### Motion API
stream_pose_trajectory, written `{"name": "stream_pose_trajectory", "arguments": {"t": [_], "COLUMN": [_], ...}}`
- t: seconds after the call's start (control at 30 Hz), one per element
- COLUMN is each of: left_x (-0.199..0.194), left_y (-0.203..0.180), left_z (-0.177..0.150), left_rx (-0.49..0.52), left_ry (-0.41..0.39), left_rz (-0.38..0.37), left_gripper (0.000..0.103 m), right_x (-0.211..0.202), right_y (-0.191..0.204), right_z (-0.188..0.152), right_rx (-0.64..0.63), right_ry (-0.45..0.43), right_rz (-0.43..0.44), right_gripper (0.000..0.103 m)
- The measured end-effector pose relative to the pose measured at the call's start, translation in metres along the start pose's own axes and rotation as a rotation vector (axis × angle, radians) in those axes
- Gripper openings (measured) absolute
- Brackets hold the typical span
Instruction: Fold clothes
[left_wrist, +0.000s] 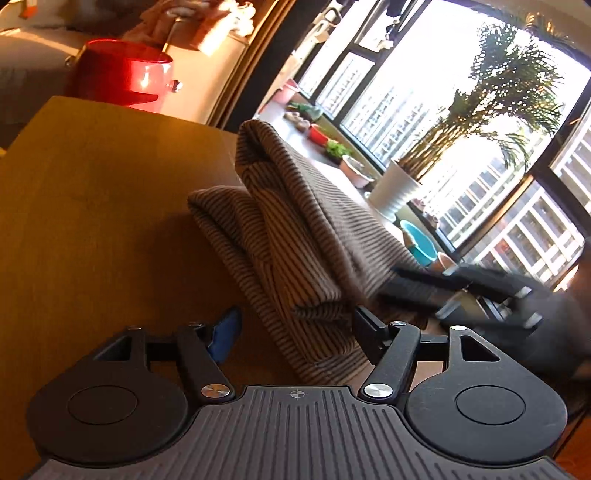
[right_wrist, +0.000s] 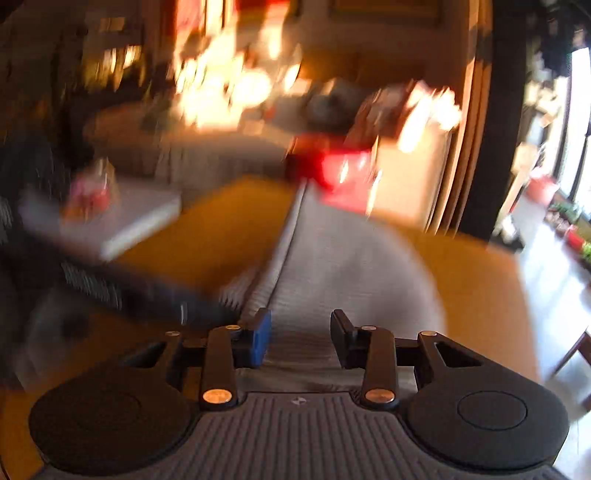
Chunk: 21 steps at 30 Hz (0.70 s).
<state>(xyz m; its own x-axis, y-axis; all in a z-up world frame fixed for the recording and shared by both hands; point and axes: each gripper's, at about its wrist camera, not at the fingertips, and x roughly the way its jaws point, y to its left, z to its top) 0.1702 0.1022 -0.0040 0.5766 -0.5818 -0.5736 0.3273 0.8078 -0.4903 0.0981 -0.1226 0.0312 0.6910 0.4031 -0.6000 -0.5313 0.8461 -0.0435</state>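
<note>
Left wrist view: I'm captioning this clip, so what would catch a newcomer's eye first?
The striped brown garment, humped up in loose folds on the wooden table, running down between the left tongs. Behind it, a sunlit window with a potted palm at right, and a glowing red container at upper left.

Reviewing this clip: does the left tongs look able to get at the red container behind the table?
Probably not as things stand. The left tongs sit low at the near side with the striped cloth bunched between the fingers, and the red container lies beyond the wooden table.

Both hand-held grippers (left_wrist: 295, 325) (right_wrist: 301, 338) point downward, jaws parted.
</note>
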Motion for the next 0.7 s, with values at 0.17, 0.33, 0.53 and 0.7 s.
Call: {"name": "stream_pose_trajectory", "arguments": {"t": [0.17, 0.33, 0.53, 0.7], "left_x": [-0.001, -0.004, -0.006, -0.008], "left_y": [0.004, 0.008, 0.011, 0.013], "left_z": [0.002, -0.001, -0.002, -0.003], "left_rx": [0.009, 0.005, 0.013, 0.013], "left_ry": [0.007, 0.003, 0.004, 0.007], "left_rz": [0.021, 0.032, 0.043, 0.048], "left_gripper": [0.071, 0.070, 0.070, 0.070], "right_x": [-0.003, -0.021, -0.018, -0.011], "right_y": [0.005, 0.011, 0.037, 0.041], "right_z": [-0.001, -0.001, -0.011, -0.015], "right_rx": [-0.025, -0.087, -0.238, -0.256], "right_ry": [-0.011, -0.068, -0.062, -0.058], "right_rz": [-0.014, -0.040, -0.047, -0.081], "right_gripper": [0.039, 0.068, 0.070, 0.070]}}
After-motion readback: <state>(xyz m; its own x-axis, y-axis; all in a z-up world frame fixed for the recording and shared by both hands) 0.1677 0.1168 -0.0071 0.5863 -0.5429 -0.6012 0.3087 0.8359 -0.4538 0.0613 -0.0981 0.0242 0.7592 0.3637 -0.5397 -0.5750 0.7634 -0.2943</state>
